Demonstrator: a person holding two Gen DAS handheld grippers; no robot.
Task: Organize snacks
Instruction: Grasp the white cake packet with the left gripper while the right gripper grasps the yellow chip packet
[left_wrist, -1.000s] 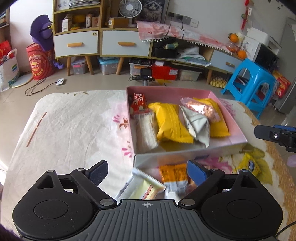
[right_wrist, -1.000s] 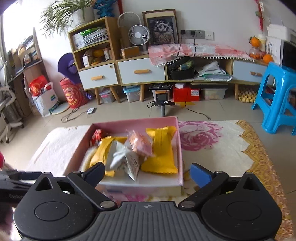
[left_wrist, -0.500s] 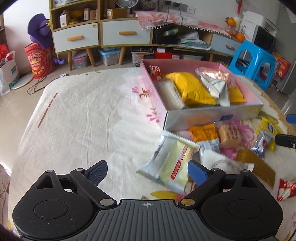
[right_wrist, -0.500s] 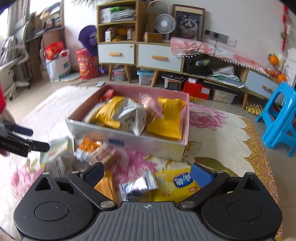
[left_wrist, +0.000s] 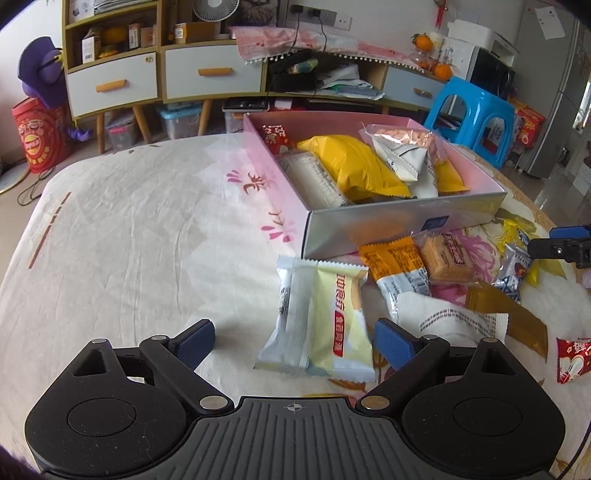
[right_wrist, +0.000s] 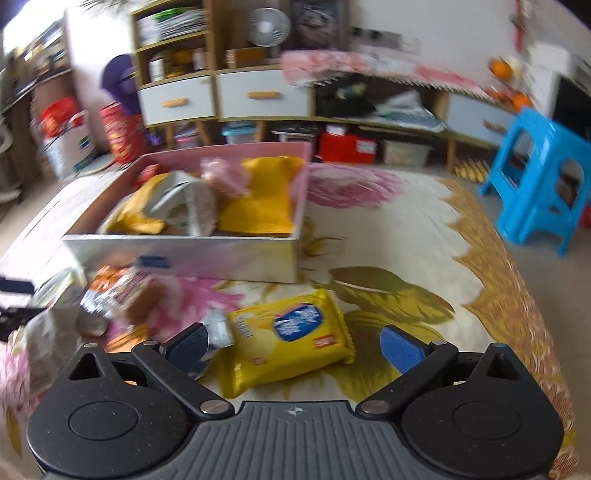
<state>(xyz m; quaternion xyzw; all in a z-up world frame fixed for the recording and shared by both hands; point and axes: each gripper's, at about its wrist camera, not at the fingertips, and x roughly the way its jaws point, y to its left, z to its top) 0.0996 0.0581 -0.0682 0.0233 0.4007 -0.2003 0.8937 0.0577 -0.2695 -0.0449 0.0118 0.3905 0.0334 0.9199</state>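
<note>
A cloth-covered table (left_wrist: 129, 229) carries everything. The pink cardboard box (left_wrist: 402, 221), already partly filled with crinkly packets, is set centrally so both sides reach it. Loose foil snacks lie just before its silver front wall. The left tool (left_wrist: 293, 339) is held spread around a pale wafer packet (left_wrist: 325, 321); the right tool (right_wrist: 295, 343) is spread over a glossy yellow biscuit pack (right_wrist: 288, 343), apparently for pickup.

I saw the pink box (left_wrist: 402, 221) far-centre, packed with yellow bags (left_wrist: 351, 168) and a white pack. Loose snacks lay near it: pale-yellow packet (left_wrist: 325, 321), orange packet (left_wrist: 397, 258), yellow biscuit pack (right_wrist: 291, 339) flat on the cloth.
</note>
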